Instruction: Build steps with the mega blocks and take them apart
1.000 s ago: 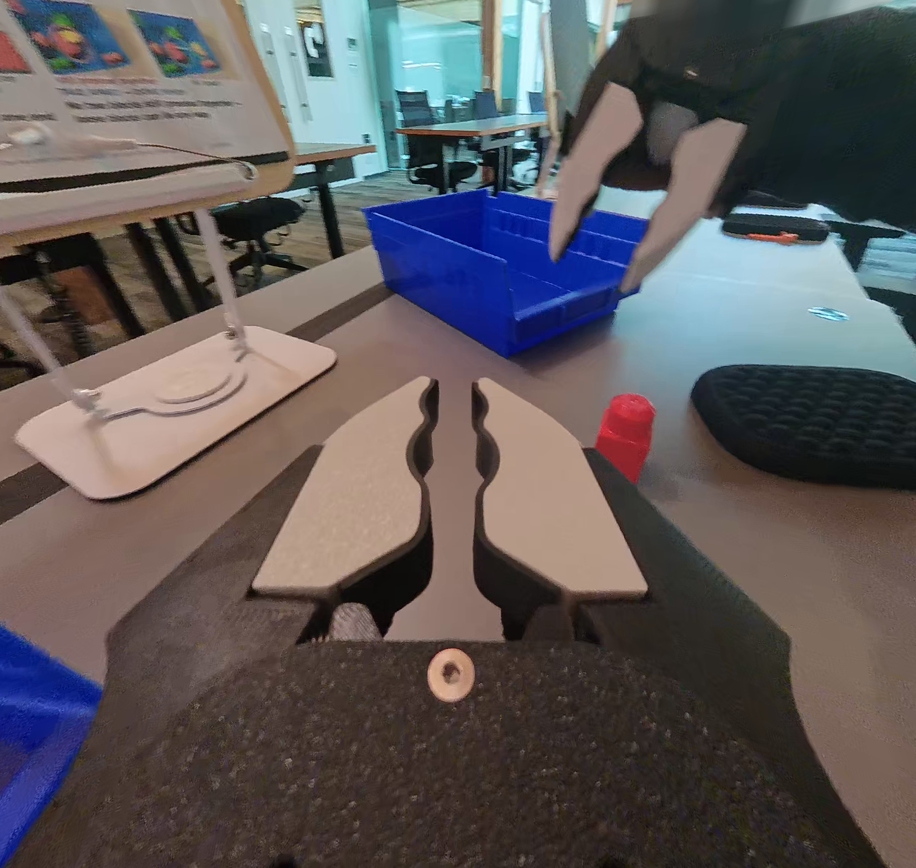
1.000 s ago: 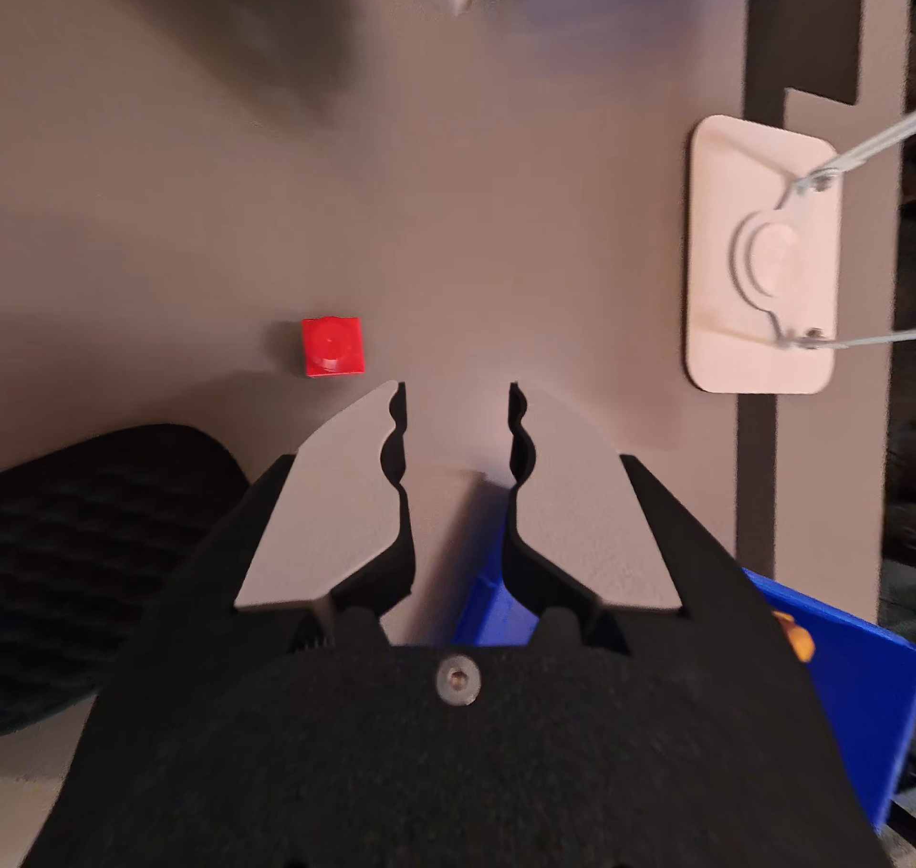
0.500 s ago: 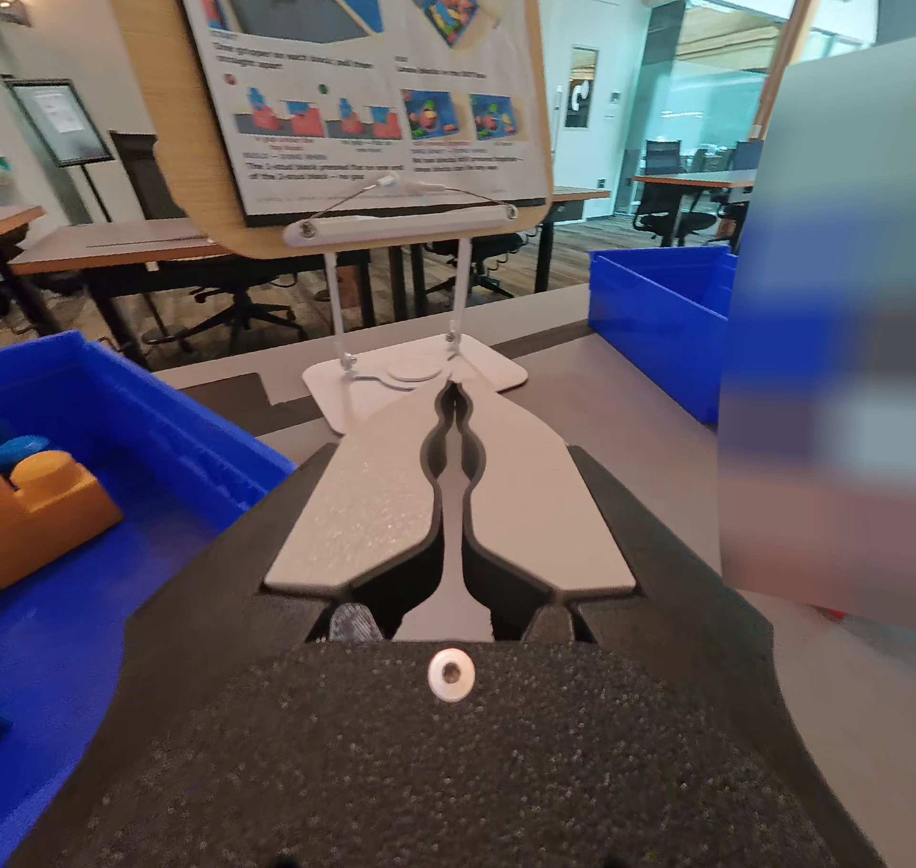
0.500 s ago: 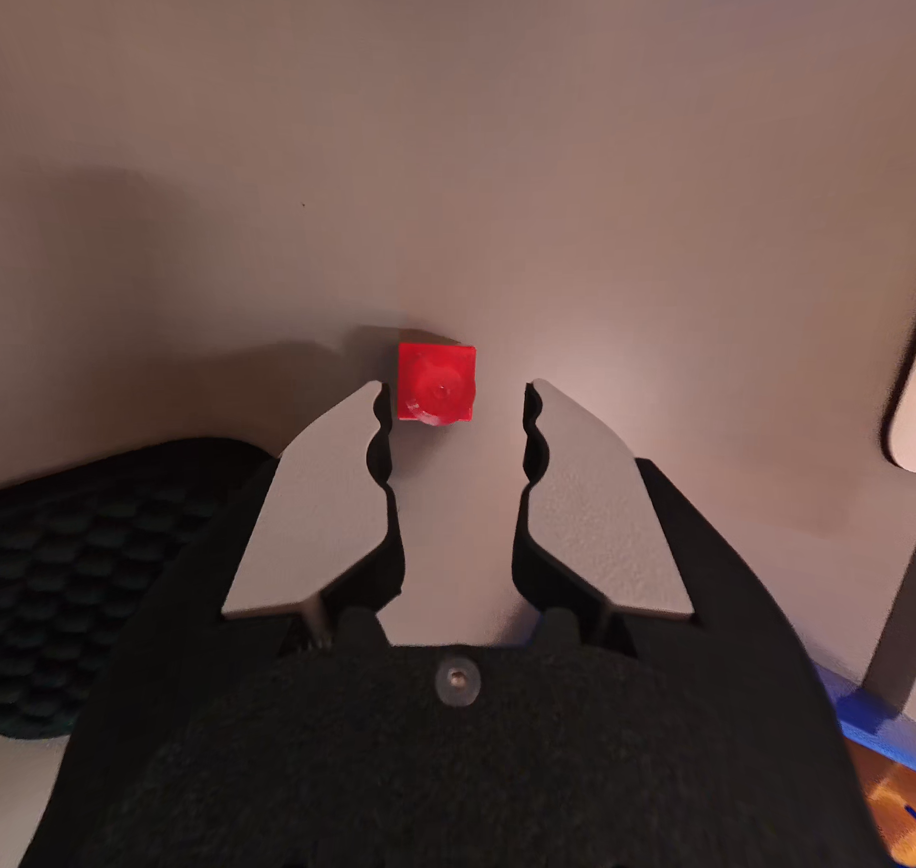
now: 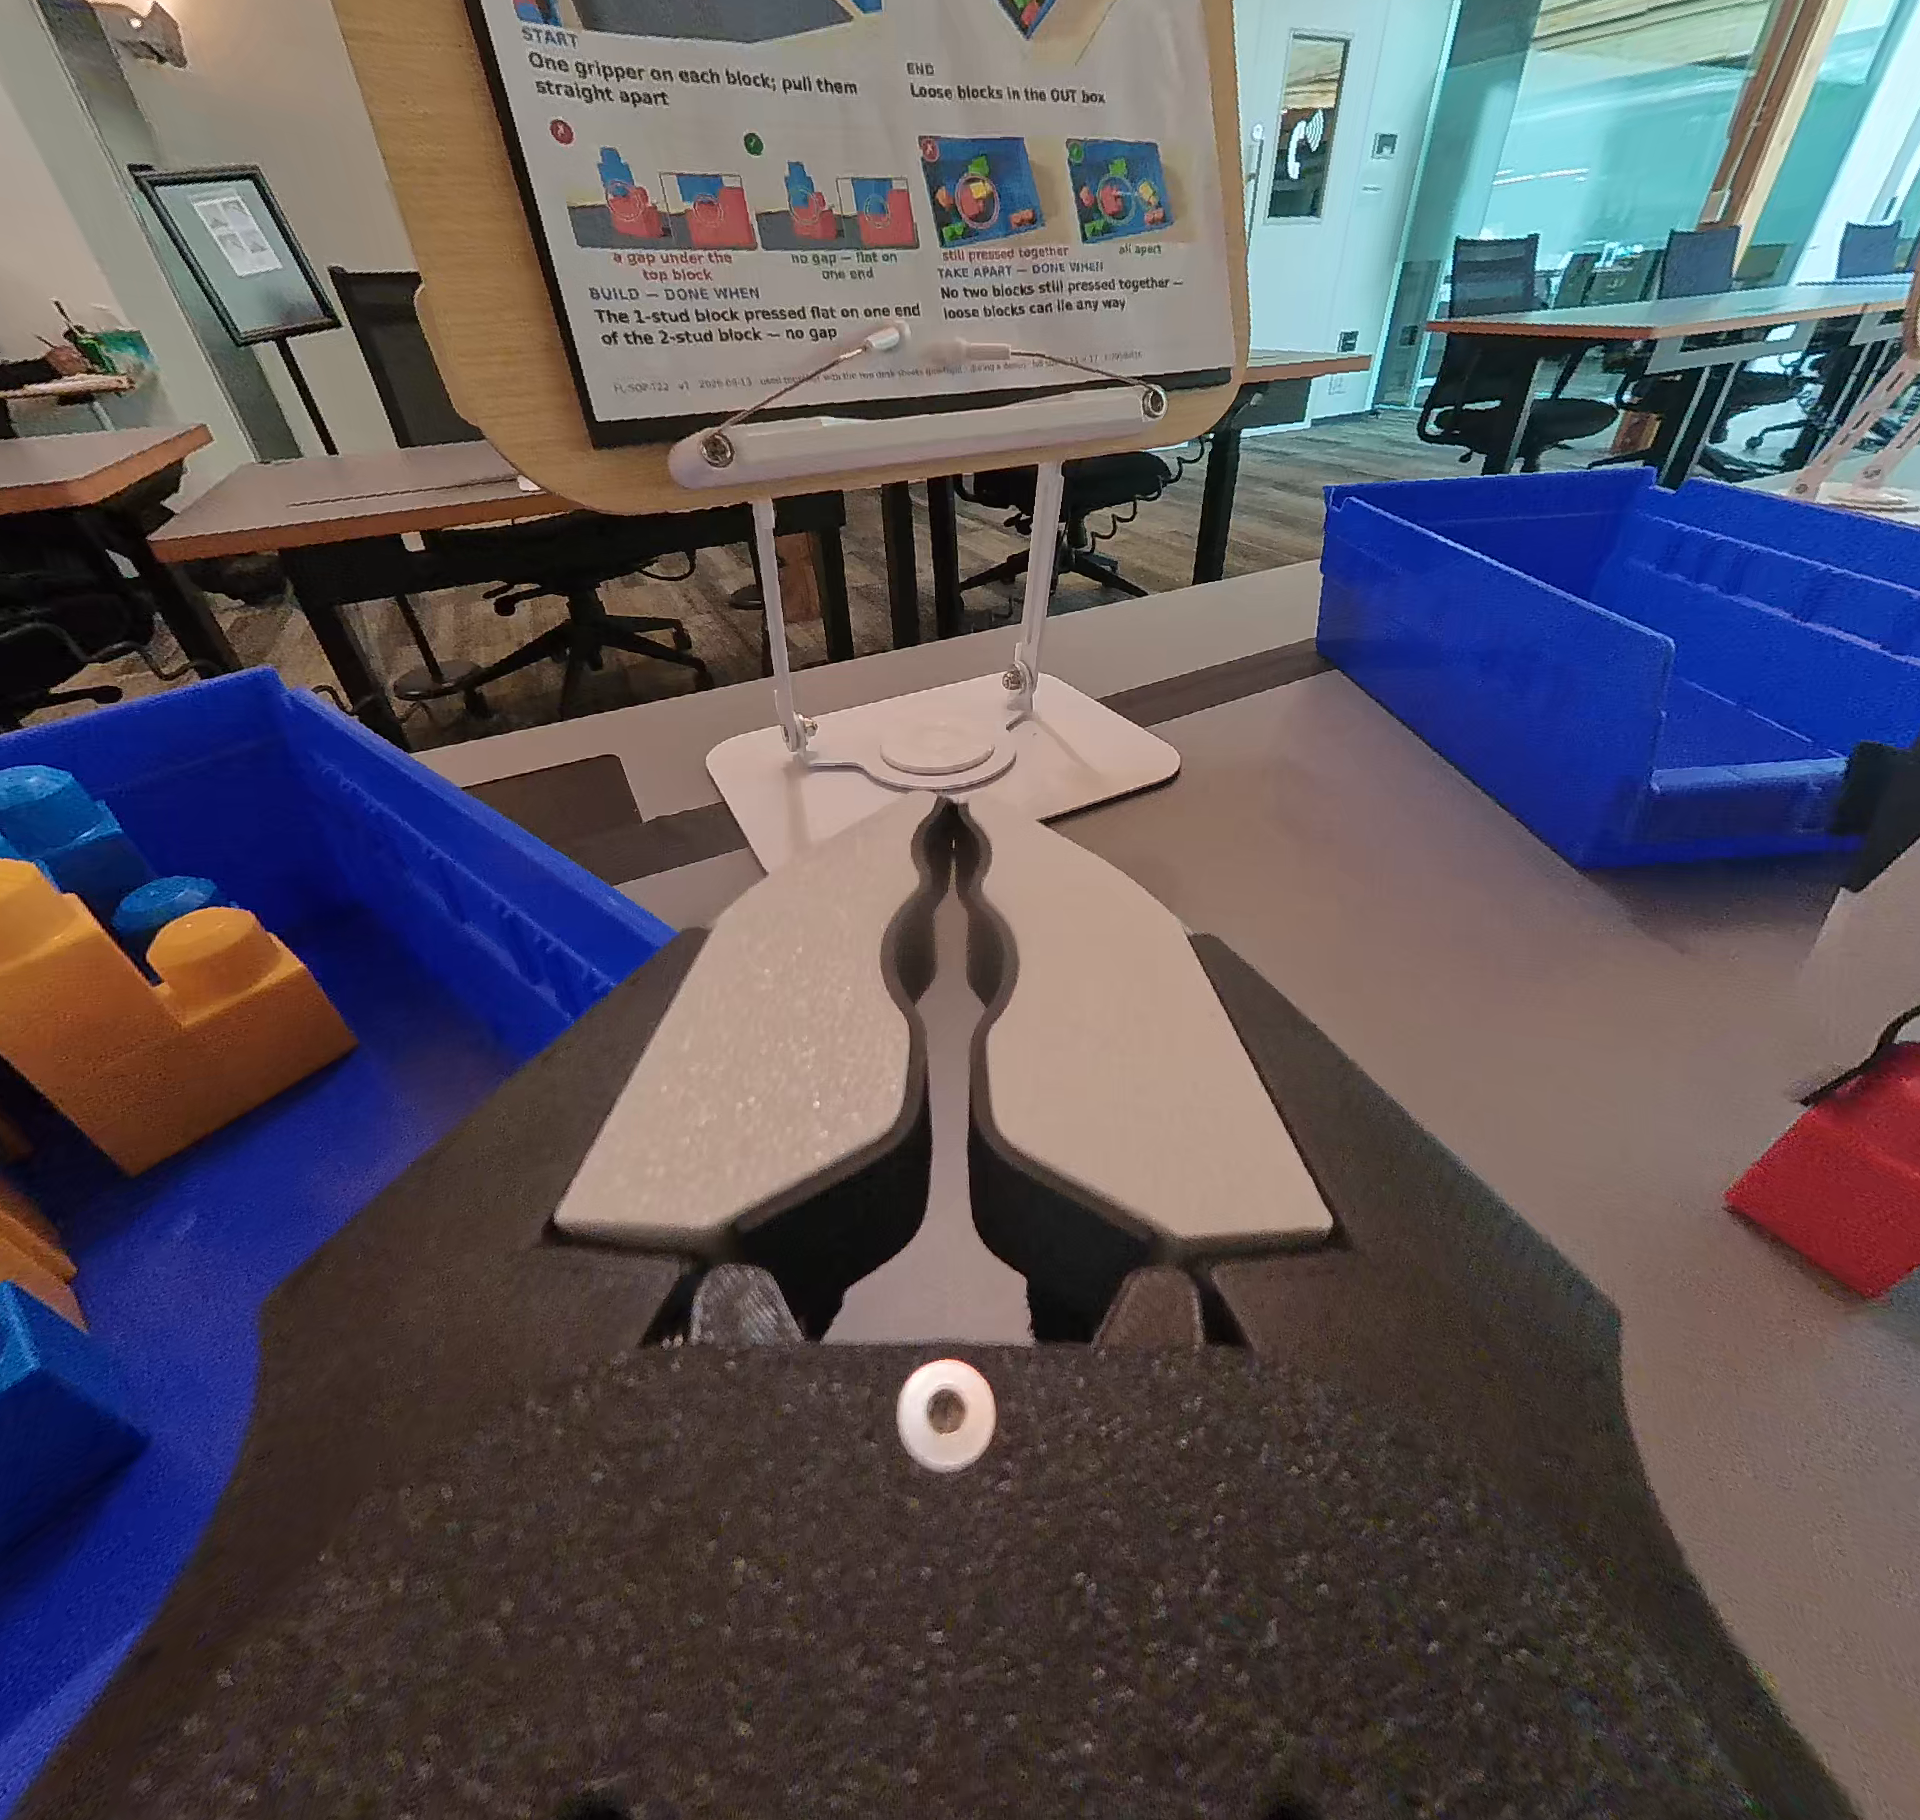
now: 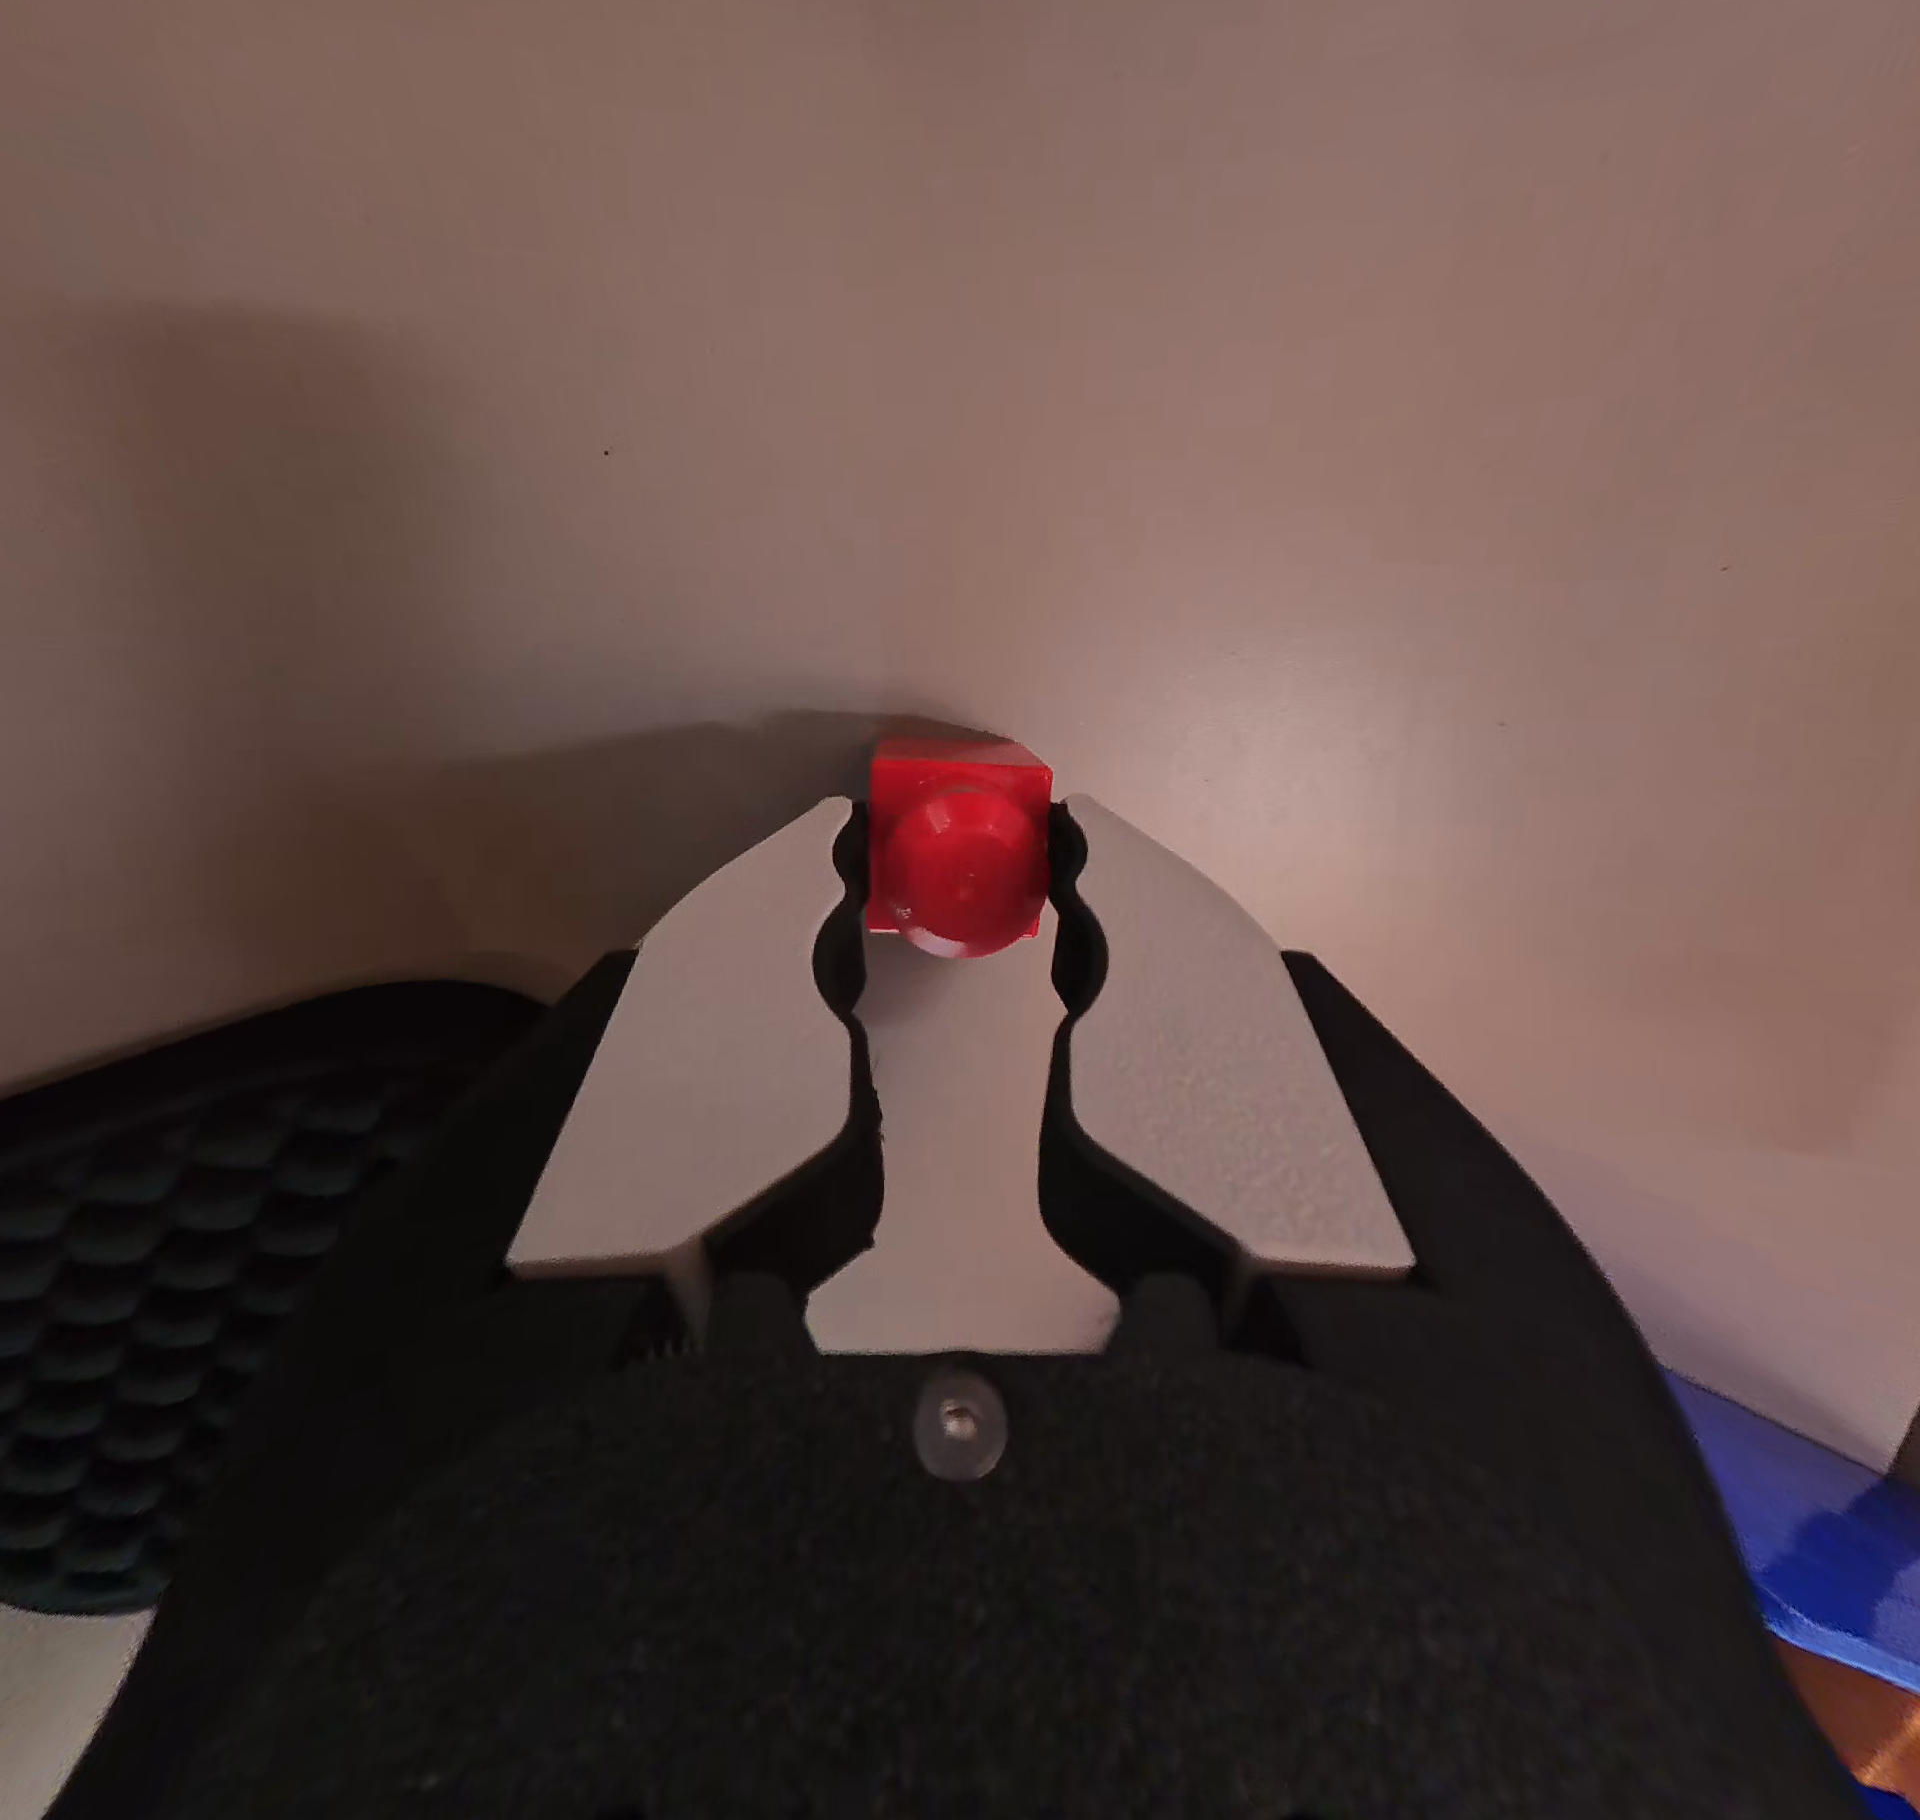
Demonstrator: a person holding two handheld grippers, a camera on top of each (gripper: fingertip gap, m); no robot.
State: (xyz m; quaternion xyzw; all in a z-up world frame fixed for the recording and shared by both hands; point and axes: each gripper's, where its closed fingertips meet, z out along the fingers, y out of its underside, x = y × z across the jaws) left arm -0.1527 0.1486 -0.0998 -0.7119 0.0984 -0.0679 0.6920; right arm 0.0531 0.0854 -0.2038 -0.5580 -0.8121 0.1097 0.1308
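Grey table (image 5: 1455,991); office desks (image 5: 1662,316) behind; right claw (image 6: 956,814) grips red block (image 6: 961,861).

The right tool (image 6: 956,814) has come down over the red block (image 6: 958,861), and its fingers have closed from a wide gap to touch both sides of the block. The left tool (image 5: 951,814) has turned from the right bin (image 5: 1621,669) toward the left bin (image 5: 416,866), and its fingers have closed almost together.
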